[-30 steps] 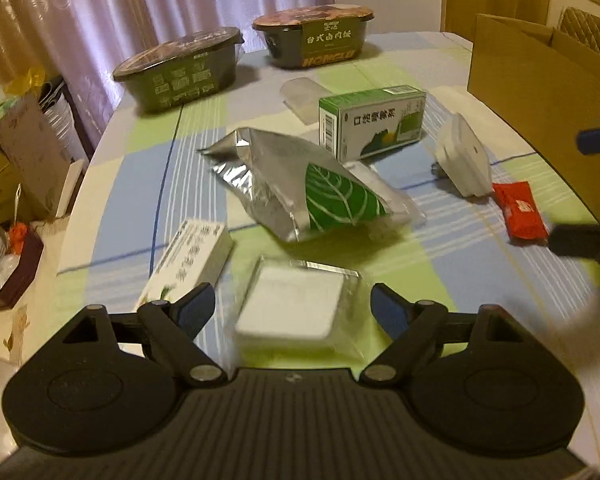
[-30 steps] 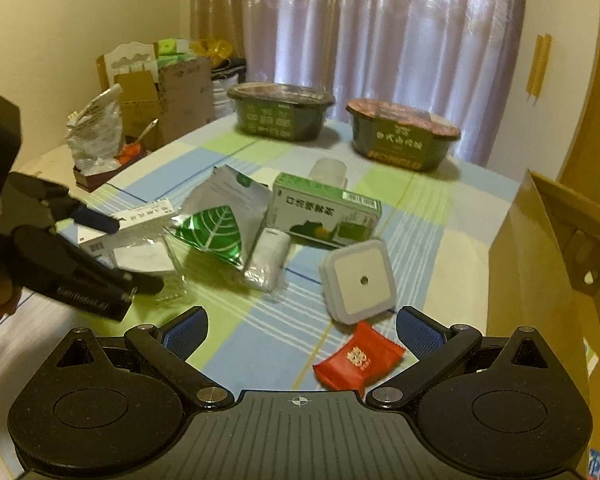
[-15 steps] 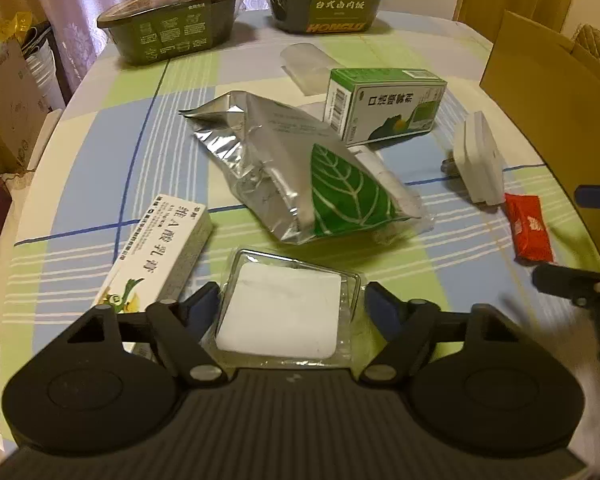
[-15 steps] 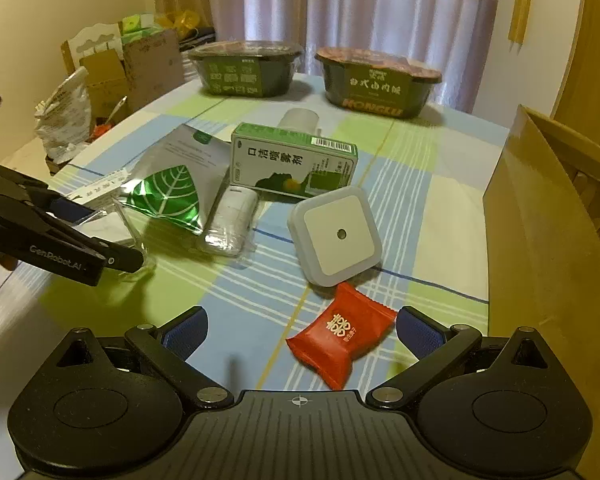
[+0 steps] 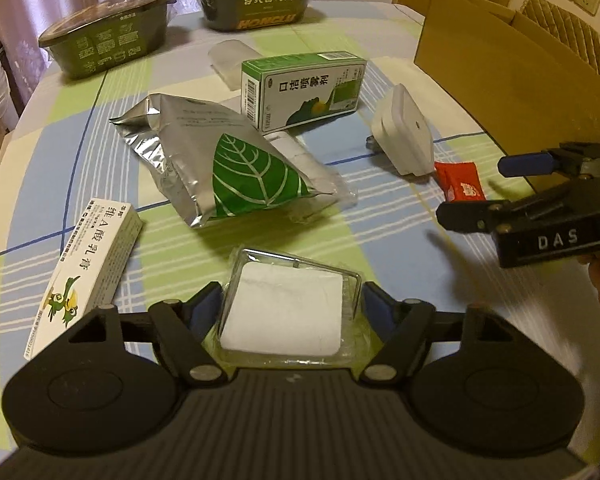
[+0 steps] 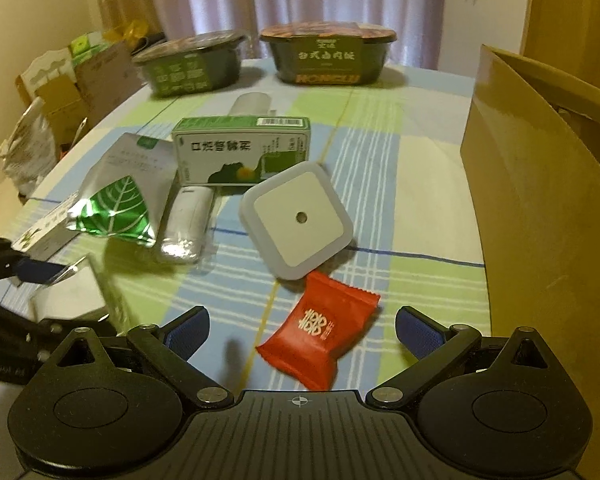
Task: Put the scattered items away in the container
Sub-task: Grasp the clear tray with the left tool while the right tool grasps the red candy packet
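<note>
Left wrist view: clear packet [image 5: 286, 316] with white pad, flat on surface [image 5: 380, 232] left of red sachet [image 6: 320, 330], between left claw [image 5: 290, 310] fingers, nearly touching. Right claw [image 6: 302, 330] wide, straddling sachet, gripping nothing.

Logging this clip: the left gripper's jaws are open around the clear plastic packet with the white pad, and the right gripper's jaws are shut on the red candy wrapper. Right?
Not quite. The right gripper is not shut: in the right wrist view its jaws stand wide apart on either side of the red candy wrapper, which lies on the checked tablecloth. The left gripper is indeed open around the clear plastic packet with the white pad.
</note>
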A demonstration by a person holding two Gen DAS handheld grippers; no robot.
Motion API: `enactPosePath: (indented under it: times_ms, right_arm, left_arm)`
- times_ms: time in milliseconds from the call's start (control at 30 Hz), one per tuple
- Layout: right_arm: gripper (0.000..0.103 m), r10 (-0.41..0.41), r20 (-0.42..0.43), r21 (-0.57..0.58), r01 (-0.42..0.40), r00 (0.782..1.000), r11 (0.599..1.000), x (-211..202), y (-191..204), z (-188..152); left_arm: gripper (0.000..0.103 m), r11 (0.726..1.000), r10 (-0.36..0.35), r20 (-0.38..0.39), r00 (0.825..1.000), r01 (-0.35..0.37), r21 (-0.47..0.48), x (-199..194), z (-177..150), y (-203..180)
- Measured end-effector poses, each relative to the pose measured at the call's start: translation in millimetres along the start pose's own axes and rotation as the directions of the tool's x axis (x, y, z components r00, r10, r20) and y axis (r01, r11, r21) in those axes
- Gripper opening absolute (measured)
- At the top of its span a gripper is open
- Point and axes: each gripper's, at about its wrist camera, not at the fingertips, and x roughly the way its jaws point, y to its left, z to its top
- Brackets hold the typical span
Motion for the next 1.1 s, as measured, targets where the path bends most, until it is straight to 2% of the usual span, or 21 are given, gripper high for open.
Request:
enactPosePath:
  times_ms: [33,67,100,133,267,333,400,467,733,867,900,1000,1100]
  right_arm:
    - [0.103,-0.005,-0.003,0.016,0.005,1.0,1.0,1.6,-1.8,0.0]
    - [0.098,-0.005,-0.011,0.03,0.005,1.0,1.0,3.7,-3.9,-0.3]
    - [0.083,-0.001,-0.024,0.04,0.002,1.0,0.999,6.4,-5.7,-0.7]
    - [0.08,0.0,-0.039,0.046,0.002,0.999,0.999,9.4,-7.2,-1.3]
    - [0.079,-0.019,-0.039,0.013,0.019,0.999,1.0,10.5,-5.2,-4.6]
    - [0.067,-0.035,-0.036,-0.018,0.034,0.999,0.999,9.0,-2.2,-5.7]
    - [0.048,-0.035,-0.039,-0.04,0.034,0.999,0.999,7.6,0.5,-6.2]
    - [0.038,-0.017,-0.045,-0.054,0.015,0.999,0.998,5.6,2.9,-6.2]
    - [0.038,0.038,-0.082,-0.099,-0.046,0.996,0.994,1.1,17.3,-10.0]
    - [0.038,0.026,-0.086,-0.142,-0.038,0.996,0.989,3.8,21.9,-11.7]
    - [0.04,0.023,-0.081,-0.153,-0.035,0.996,0.988,4.1,22.7,-12.5]
    - [0.059,0.009,-0.071,-0.176,-0.021,0.997,0.984,4.5,24.6,-14.4]
    - [0.06,0.002,-0.061,-0.196,-0.014,0.998,0.981,4.6,25.6,-15.5]
  left_arm:
    - [0.076,1.0,0.001,-0.003,1.0,-0.001,-0.001,0.5,0.0,0.0]
    - [0.077,1.0,0.001,-0.003,1.0,-0.001,0.001,0.8,0.0,-0.4]
    - [0.077,1.0,0.002,-0.004,1.0,-0.002,0.005,0.8,0.2,-0.9]
    - [0.077,1.0,0.002,-0.004,1.0,-0.002,0.007,1.1,0.4,-1.1]
    - [0.077,1.0,-0.004,-0.01,1.0,0.004,0.001,1.5,-0.5,0.5]
    - [0.076,1.0,-0.008,-0.014,1.0,0.008,-0.008,1.5,-0.5,1.4]
    - [0.071,1.0,-0.01,-0.015,1.0,0.009,-0.012,1.1,-0.2,1.6]
    - [0.069,0.999,-0.018,-0.015,1.0,0.017,-0.029,-0.4,0.9,3.1]
    - [0.068,0.998,-0.065,-0.021,0.998,0.065,-0.019,-3.2,-1.1,-1.6]
    - [0.068,0.998,-0.06,-0.02,0.998,0.06,-0.002,-1.2,-0.1,-3.9]
    - [0.068,0.999,-0.054,-0.017,0.998,0.054,0.004,-0.7,0.3,-4.8]
    - [0.07,0.999,-0.037,-0.014,0.999,0.038,0.021,-0.5,1.3,-7.0]
    - [0.072,0.999,-0.02,-0.017,1.0,0.02,0.044,-0.2,1.4,-10.0]
